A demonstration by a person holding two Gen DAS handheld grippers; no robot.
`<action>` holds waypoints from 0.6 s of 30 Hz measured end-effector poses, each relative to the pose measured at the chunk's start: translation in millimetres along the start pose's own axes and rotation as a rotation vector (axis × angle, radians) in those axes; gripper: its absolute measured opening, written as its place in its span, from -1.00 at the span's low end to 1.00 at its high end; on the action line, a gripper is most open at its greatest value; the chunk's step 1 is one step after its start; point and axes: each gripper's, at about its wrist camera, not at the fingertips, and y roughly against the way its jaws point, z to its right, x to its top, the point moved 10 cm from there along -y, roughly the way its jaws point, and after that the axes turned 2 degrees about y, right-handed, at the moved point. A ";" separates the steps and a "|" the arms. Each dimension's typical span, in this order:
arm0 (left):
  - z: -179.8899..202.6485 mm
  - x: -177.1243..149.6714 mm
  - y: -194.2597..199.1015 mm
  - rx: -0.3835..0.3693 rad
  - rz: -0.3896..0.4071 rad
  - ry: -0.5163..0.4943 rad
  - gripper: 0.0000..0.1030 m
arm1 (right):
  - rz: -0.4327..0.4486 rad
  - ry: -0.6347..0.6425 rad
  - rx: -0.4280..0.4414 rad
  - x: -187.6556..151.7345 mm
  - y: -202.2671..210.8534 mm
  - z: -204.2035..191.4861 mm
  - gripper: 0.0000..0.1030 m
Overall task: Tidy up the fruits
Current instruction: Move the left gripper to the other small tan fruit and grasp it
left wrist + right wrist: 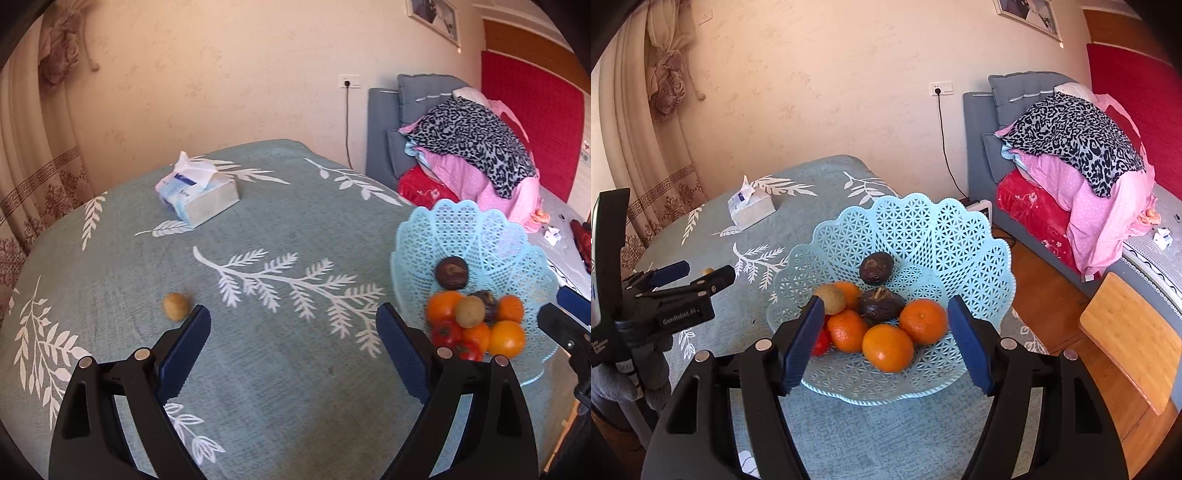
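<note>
Only 1 kiwi (177, 306) left out on the tablecloth (280, 369), just off the left gripper (293, 325), whose jaws are spread and empty. The right gripper (886, 325), also spread and empty, hovers at the basket (979, 258). A round fruit like that could roll if clipped.

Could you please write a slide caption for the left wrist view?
Open left gripper hovers over the tablecloth near a lone kiwi, beside the fruit-filled basket.
</note>
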 end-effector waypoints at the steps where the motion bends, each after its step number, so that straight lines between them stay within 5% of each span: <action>1: -8.7 0.3 -2.5 0.015 -0.002 0.012 0.75 | 0.000 0.005 0.005 0.5 -0.6 -3.4 0.37; 9: -74.7 0.3 -30.5 0.116 -0.049 0.105 0.71 | -0.003 0.027 0.038 1.6 -4.9 -21.1 0.37; 18: -110.9 -8.8 -66.0 0.125 -0.141 0.192 0.25 | -0.020 0.015 0.035 -1.1 -11.5 -16.0 0.37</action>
